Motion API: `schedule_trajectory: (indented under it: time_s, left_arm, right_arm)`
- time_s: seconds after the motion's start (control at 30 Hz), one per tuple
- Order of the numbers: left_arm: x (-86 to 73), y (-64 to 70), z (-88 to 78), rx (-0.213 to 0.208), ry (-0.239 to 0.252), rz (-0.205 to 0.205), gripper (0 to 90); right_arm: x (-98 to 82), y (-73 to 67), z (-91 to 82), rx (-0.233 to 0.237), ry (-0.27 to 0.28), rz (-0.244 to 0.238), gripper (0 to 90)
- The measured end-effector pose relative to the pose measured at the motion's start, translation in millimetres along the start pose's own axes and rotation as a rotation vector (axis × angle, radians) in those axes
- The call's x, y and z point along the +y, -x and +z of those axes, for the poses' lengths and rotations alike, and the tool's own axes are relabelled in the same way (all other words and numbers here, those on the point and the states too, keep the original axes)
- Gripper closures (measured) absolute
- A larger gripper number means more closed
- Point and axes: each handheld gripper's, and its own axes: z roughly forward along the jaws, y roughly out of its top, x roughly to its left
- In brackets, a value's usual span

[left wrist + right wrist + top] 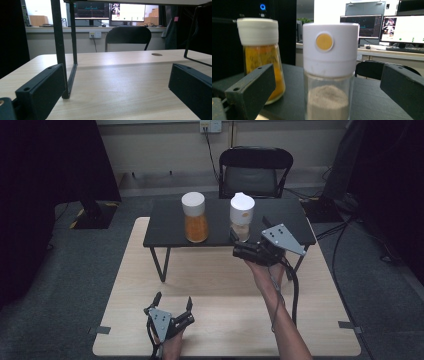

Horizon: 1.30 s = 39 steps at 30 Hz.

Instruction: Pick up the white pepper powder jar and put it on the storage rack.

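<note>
Jars stand side by side on the black shelf (170,232) that sits raised on thin legs over the far part of the wooden table (220,285). The jar of pale powder (242,217) has a tall white cap with a round yellow spot on its side; the jar of orange contents (194,217) stands well to its left, also white-capped, and the two are apart.

The right gripper (241,246) is held at the shelf's near edge, just in front of the powder jar. Its jaws are spread wide with nothing between the pads. In the right gripper view the powder jar (329,72) stands upright between the two jaws, a clear gap on each side (no touch shows on either pad), and the powder fills only the lower part of the glass. The orange jar (262,60) shows farther back behind one jaw.

The left gripper (174,302) rests low near the front edge of the table, well apart from the shelf and both jars. Its jaws also stand wide apart and hold nothing. The left gripper view looks along the bare tabletop (117,82) past a black shelf leg (61,50) towards a black chair (128,37) beyond the table.
</note>
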Motion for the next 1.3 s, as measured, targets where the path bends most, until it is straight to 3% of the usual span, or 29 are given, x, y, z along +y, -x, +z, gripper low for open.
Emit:
schedule_trajectory:
  time_s: [0.83, 1.3]
  left_arm:
    - [0.0, 0.0, 0.0, 0.0, 0.0, 0.0, 0.3]
    - [0.0, 0.0, 0.0, 0.0, 0.0, 0.0, 0.3]
  right_arm:
    - [-27.7, -1.4, -41.7, -0.022, 0.035, 0.0, 0.0]
    - [-58.3, -5.8, -67.7, -0.061, 0.021, 0.021, 0.0]
